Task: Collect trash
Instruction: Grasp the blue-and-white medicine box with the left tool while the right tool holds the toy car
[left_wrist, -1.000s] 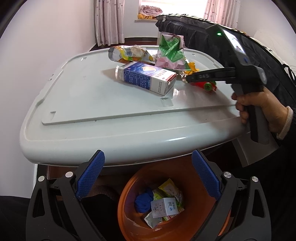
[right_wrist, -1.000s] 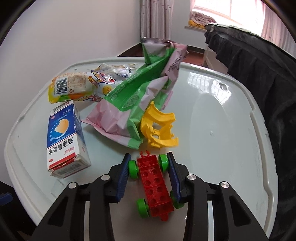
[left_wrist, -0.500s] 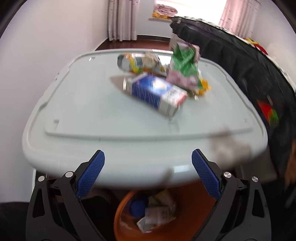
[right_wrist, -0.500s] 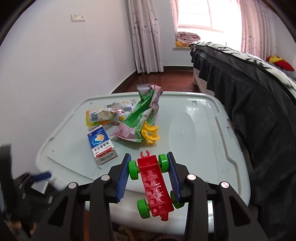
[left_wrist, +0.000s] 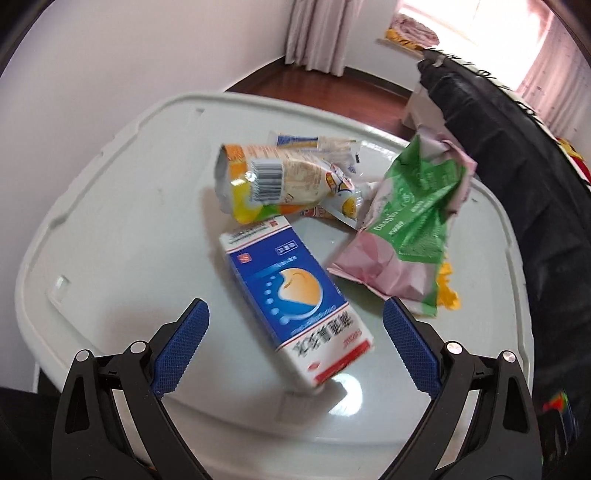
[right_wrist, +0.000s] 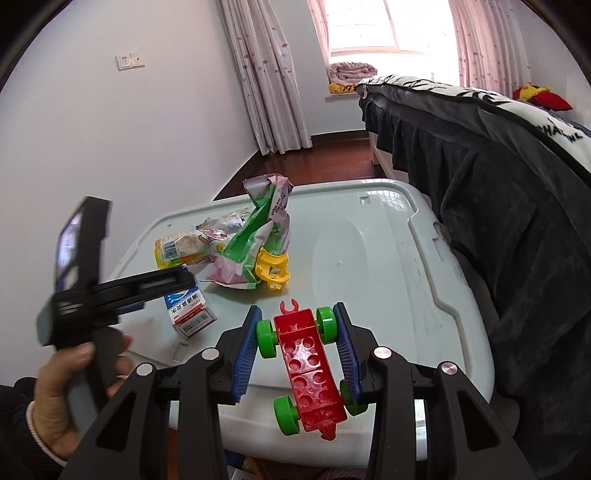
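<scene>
A blue and white carton (left_wrist: 295, 299) lies on the pale lid (left_wrist: 110, 236), its near end between the open jaws of my left gripper (left_wrist: 293, 325). Behind it lie a yellow snack wrapper (left_wrist: 266, 182) and a green and pink bag (left_wrist: 410, 225). My right gripper (right_wrist: 298, 328) is shut on a red toy car with green wheels (right_wrist: 308, 365), held above the lid's near edge (right_wrist: 388, 435). In the right wrist view the carton (right_wrist: 190, 314), wrapper (right_wrist: 179, 249), bag (right_wrist: 258, 240) and left gripper body (right_wrist: 110, 295) show at left.
A yellow toy piece (right_wrist: 273, 267) lies beside the bag, and also shows in the left wrist view (left_wrist: 447, 291). A dark-covered bed (right_wrist: 498, 166) runs along the lid's right side. A white wall (left_wrist: 129, 55) is at left.
My left gripper has risen from below the lid's edge and moved in over the carton. My right gripper has lifted the toy car off the lid and pulled back.
</scene>
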